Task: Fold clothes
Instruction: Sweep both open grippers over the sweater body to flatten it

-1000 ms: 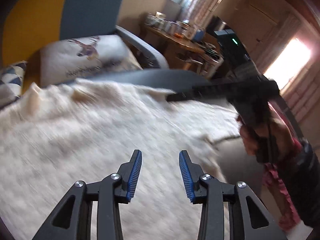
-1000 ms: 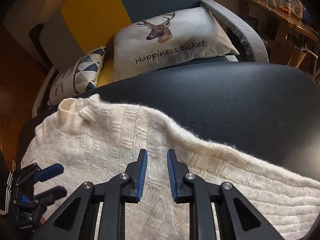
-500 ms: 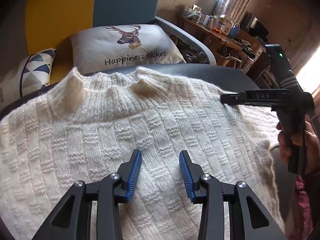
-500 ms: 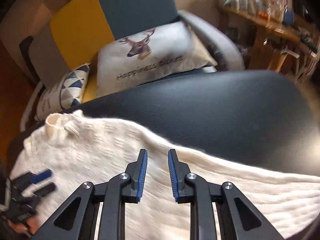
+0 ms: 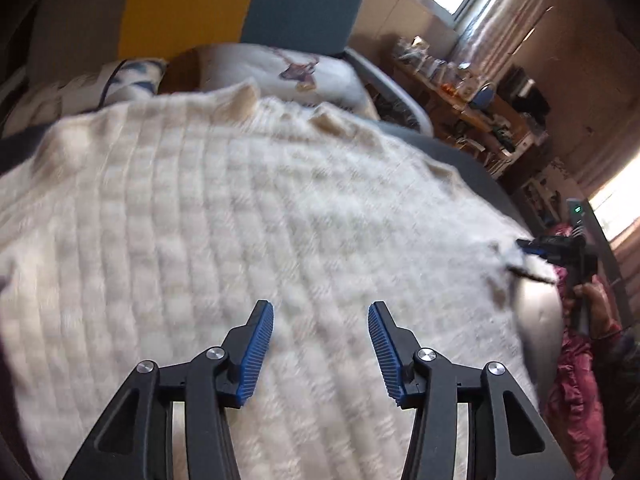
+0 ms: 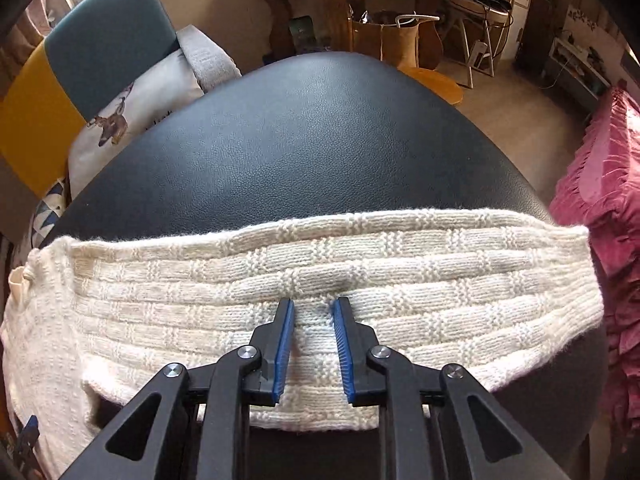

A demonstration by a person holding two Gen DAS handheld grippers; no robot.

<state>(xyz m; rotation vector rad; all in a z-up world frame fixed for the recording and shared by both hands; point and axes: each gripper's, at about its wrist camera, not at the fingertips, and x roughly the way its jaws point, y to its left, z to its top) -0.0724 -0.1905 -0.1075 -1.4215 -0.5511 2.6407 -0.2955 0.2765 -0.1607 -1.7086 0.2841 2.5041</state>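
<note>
A cream knitted sweater (image 6: 360,280) lay spread across a black padded table (image 6: 304,136), covering the near part of that table and leaving its far half bare. Over the sweater's body, the left gripper (image 5: 320,312) hung with its blue-padded jaws standing wide and opening, nothing between them but the knit below; the picture there was blurred, so whether the tips touched the wool could not be told. Toward the table's right edge, the right gripper (image 6: 313,304) pointed down at a folded band of the sweater, its jaws drawn close with a narrow gap left; a strip of knit showed in that gap, yet whether the pads pinched it could not be told. In the left wrist view the same tool (image 5: 548,246) appeared at the sweater's right edge, carried by a hand (image 5: 592,300). Beyond the table's far side stood a sofa (image 6: 92,40) in yellow and teal bearing a deer-print cushion (image 6: 132,112). A pink ruffled cloth (image 6: 600,184) lay just beside the table's right edge.
</note>
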